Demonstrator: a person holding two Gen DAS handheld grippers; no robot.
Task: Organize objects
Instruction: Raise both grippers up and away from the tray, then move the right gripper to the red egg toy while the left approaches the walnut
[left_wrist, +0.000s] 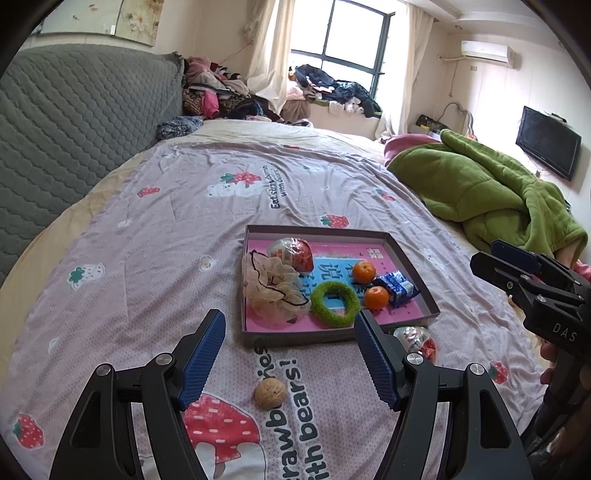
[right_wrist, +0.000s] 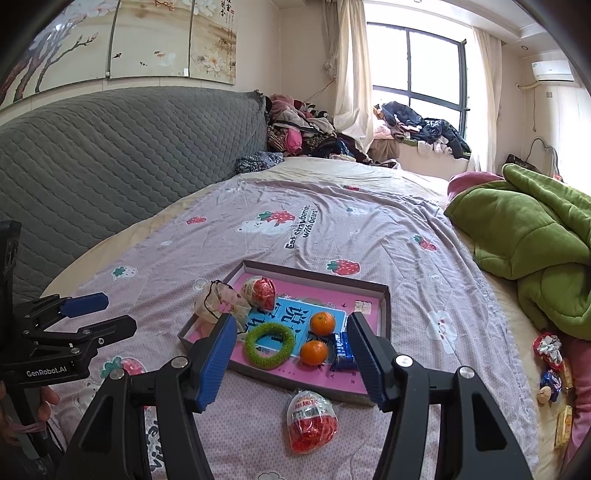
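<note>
A shallow box tray (left_wrist: 415, 260) (right_wrist: 384, 295) with a pink floor lies on the bed. It holds a wrapped egg (left_wrist: 291, 253) (right_wrist: 260, 291), a mesh scrunchie (left_wrist: 271, 290) (right_wrist: 216, 301), a green ring (left_wrist: 335, 303) (right_wrist: 269, 345), two oranges (left_wrist: 364, 272) (right_wrist: 322, 323), and a blue packet (left_wrist: 399, 288) (right_wrist: 341, 350). A walnut (left_wrist: 270, 394) lies on the sheet below my open left gripper (left_wrist: 290, 319). A second wrapped egg (right_wrist: 312, 421) (left_wrist: 415, 339) lies before the tray under my open right gripper (right_wrist: 291, 323). Both hold nothing.
A green blanket (left_wrist: 484, 192) (right_wrist: 532, 236) is heaped at the right of the bed. Small wrapped snacks (right_wrist: 552, 365) lie near the right edge. A grey quilted headboard (left_wrist: 74, 122) stands at the left. Clothes pile up by the window.
</note>
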